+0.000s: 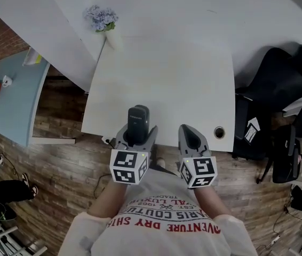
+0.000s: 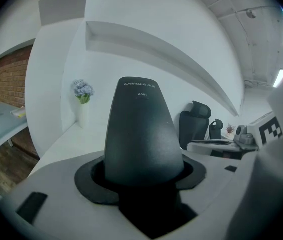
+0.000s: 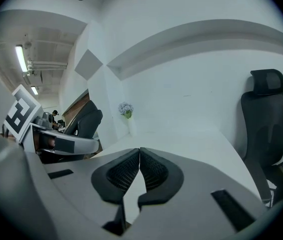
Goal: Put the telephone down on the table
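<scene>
A dark grey telephone handset (image 1: 138, 122) (image 2: 140, 134) stands upright between the jaws of my left gripper (image 1: 136, 137), which is shut on its lower end at the near edge of the white table (image 1: 167, 79). The handset's top carries small white print. My right gripper (image 1: 192, 141) (image 3: 139, 171) hovers beside it to the right, also at the table's front edge, with its ribbed pads (image 3: 124, 171) pressed together and nothing between them.
A white vase with pale blue flowers (image 1: 104, 23) (image 2: 83, 101) (image 3: 126, 115) stands at the table's far left corner. A round cable hole (image 1: 219, 132) sits near the front right edge. Black office chairs (image 1: 279, 84) (image 3: 264, 119) crowd the right side. A light blue table (image 1: 12, 97) lies to the left.
</scene>
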A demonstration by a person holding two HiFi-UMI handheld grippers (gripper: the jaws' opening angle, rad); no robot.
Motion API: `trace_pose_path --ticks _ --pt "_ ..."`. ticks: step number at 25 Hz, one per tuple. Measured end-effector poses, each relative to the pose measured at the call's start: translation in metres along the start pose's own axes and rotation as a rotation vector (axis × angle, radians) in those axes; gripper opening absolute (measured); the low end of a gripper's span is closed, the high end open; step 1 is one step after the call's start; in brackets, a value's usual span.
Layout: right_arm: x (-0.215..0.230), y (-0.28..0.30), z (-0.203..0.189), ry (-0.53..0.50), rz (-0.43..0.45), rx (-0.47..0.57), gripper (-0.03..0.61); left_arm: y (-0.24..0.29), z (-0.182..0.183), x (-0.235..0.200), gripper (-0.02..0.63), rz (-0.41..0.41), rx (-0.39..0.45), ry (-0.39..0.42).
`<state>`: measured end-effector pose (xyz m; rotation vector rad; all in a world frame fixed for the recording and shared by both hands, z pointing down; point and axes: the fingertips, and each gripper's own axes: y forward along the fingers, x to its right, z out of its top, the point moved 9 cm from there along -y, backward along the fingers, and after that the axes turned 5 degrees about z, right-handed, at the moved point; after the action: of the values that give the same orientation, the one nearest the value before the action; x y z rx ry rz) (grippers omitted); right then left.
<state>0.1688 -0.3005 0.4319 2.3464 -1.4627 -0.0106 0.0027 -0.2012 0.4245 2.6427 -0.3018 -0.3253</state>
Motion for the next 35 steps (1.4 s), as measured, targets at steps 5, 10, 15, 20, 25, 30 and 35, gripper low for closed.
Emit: trace_pose_path --ticks 5,10,15,20,25,30,35 --pt "0.019 0.023 0.005 0.011 -0.041 -0.006 0.025 0.036 0.011 -0.005 0.291 -0.038 -0.022 0.007" --pt "0.038 0.062 0.015 0.032 -0.067 -0.03 0.025 0.08 0.029 -0.025 0.291 -0.051 -0.051 0.013" --pt "0.059 0.101 0.02 0.033 -0.075 -0.066 0.025 0.126 0.035 -0.043 0.291 -0.051 -0.107 0.033" --pt "0.075 0.14 0.018 0.038 -0.074 -0.106 0.025 0.169 0.034 -0.062 0.291 -0.045 -0.17 0.049" --pt "0.088 0.168 0.01 0.039 -0.081 -0.147 0.025 0.212 0.02 -0.077 0.291 -0.026 -0.256 0.061" --pt "0.096 0.188 -0.003 0.058 -0.082 -0.185 0.025 0.248 0.011 -0.091 0.291 -0.011 -0.316 0.04" --pt "0.102 0.2 -0.008 0.067 -0.101 -0.211 0.025 0.28 0.001 -0.099 0.291 0.005 -0.38 0.06"
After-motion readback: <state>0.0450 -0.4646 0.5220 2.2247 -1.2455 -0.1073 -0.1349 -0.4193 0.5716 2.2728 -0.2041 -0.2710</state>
